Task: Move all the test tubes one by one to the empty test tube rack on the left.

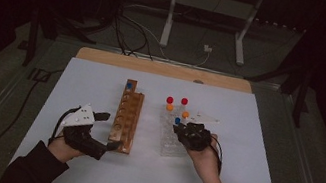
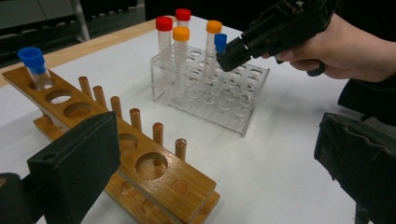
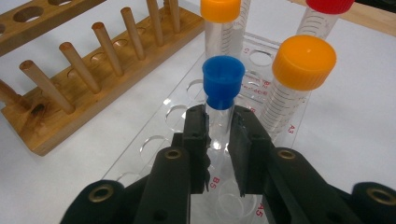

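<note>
A blue-capped tube (image 3: pixel 223 81) stands in the clear plastic rack (image 3: pixel 154 140). My right gripper (image 3: pixel 218 126) is shut on its glass just below the cap. From above, the right gripper (image 1: pixel 179 127) sits over the clear rack (image 1: pixel 169 146), beside two orange-capped tubes (image 1: pixel 185 114) and two red-capped ones (image 1: pixel 169 100). The left gripper (image 1: pixel 108 131) is open, its jaws standing wide either side of the near end of the wooden rack (image 1: pixel 127 115). Another blue-capped tube (image 2: pixel 35 65) stands in the wooden rack's far hole.
The wooden rack (image 2: pixel 163 186) has a row of pegs and several vacant holes. Both racks sit on a white sheet (image 1: pixel 102 81) over a wooden table. Cables and a stand's legs lie on the floor beyond the far edge.
</note>
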`<state>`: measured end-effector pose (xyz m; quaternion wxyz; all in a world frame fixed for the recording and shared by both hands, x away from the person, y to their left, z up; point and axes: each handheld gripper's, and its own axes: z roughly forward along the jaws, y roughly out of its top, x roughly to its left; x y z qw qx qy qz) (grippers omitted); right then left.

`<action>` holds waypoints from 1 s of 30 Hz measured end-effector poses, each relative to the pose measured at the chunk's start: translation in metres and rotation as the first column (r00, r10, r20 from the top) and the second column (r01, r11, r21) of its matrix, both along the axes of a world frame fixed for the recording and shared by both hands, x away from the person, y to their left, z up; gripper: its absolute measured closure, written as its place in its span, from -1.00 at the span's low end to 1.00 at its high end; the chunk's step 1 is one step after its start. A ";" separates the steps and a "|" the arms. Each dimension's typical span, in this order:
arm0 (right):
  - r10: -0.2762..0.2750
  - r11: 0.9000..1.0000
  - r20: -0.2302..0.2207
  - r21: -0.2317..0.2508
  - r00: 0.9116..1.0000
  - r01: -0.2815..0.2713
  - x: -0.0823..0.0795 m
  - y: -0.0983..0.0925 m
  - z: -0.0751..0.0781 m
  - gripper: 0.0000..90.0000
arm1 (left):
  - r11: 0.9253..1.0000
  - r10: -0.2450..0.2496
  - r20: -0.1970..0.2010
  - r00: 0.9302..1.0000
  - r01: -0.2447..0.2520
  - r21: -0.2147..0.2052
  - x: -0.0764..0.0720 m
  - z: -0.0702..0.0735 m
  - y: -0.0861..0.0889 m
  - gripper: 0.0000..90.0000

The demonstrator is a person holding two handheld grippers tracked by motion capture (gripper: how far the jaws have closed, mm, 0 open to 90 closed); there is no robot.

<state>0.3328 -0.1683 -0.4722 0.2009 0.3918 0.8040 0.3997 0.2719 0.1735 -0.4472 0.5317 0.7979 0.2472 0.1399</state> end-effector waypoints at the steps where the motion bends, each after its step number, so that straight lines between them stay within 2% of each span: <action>1: 0.001 1.000 0.005 -0.006 1.000 -0.001 0.000 0.000 0.000 0.71 | 1.000 -0.004 -0.007 1.000 0.004 0.001 0.000 0.000 0.000 -0.97; 8: 0.008 1.000 0.035 -0.006 0.999 -0.007 -0.005 0.000 0.008 0.72 | 1.000 -0.010 -0.009 1.000 0.010 0.010 0.000 0.000 -0.001 -0.97; 18: 0.007 0.999 0.089 0.033 0.996 -0.010 -0.016 -0.006 0.027 0.72 | 0.999 -0.031 -0.019 0.999 0.031 0.017 0.000 0.000 -0.003 -0.97; 24: 0.009 0.999 0.146 0.034 0.989 -0.014 -0.026 -0.007 0.040 0.72 | 0.999 -0.034 -0.017 0.999 0.034 0.020 -0.002 0.002 -0.003 -0.97; 30: 0.029 0.998 0.182 0.053 0.983 -0.039 -0.036 -0.004 0.050 0.72 | 0.999 -0.039 -0.015 0.999 0.040 0.025 -0.003 0.003 -0.005 -0.97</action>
